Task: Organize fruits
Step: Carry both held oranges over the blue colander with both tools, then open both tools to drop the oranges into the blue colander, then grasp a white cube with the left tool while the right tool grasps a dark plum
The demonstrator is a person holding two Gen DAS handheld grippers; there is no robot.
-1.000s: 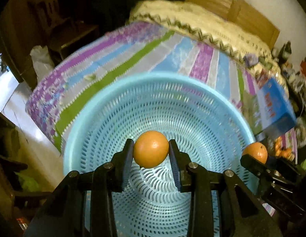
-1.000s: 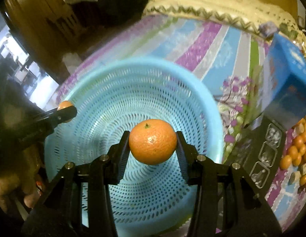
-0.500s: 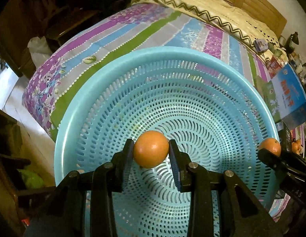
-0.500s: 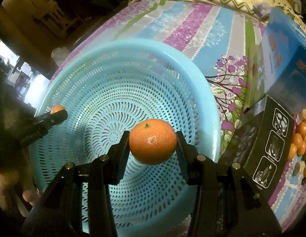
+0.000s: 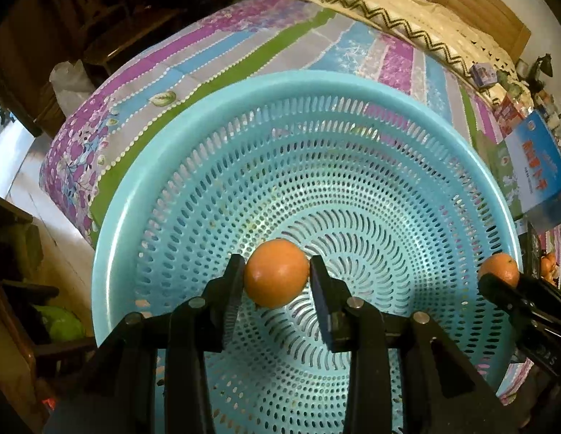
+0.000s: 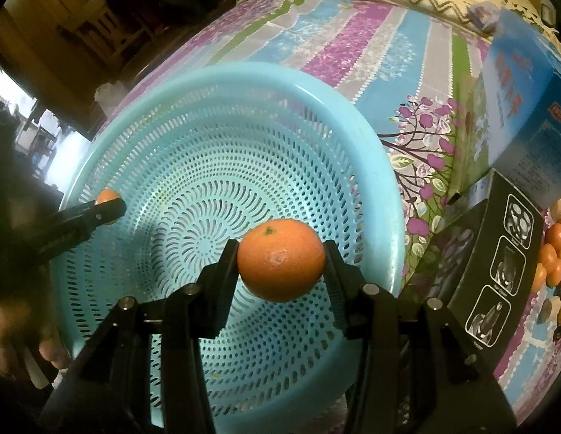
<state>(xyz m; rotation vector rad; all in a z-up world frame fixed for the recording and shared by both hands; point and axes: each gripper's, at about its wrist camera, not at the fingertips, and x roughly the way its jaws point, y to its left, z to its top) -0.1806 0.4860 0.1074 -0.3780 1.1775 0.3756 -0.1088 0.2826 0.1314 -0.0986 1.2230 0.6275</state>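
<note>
A large light-blue perforated basket [image 5: 143, 195] lies on the striped bedspread, seen from above in both wrist views. My left gripper [image 5: 276, 275] hangs over the basket's middle with a small orange [image 5: 276, 277] between its pads; its jaws are opening and the fruit still touches both pads. My right gripper [image 6: 281, 260] holds a bigger orange [image 6: 280, 258] over the basket's right half; its jaws are opening too, with the pads still against the fruit. Each gripper shows in the other's view: the right gripper [image 5: 497, 282] at the basket's right rim, the left gripper [image 6: 108, 204] at the left.
A blue box [image 6: 515, 83] and a black box [image 6: 497, 271] stand on the striped bedspread [image 6: 352, 36] right of the basket. Several more oranges [image 6: 555, 253] lie past the black box. A person's hand [image 6: 23, 332] shows at lower left. The bed's left edge drops to the floor [image 5: 23, 166].
Both grippers have sunk closer to the basket, which now fills more of each view. The oranges have stayed between the pads, and the jaws stand a little wider.
</note>
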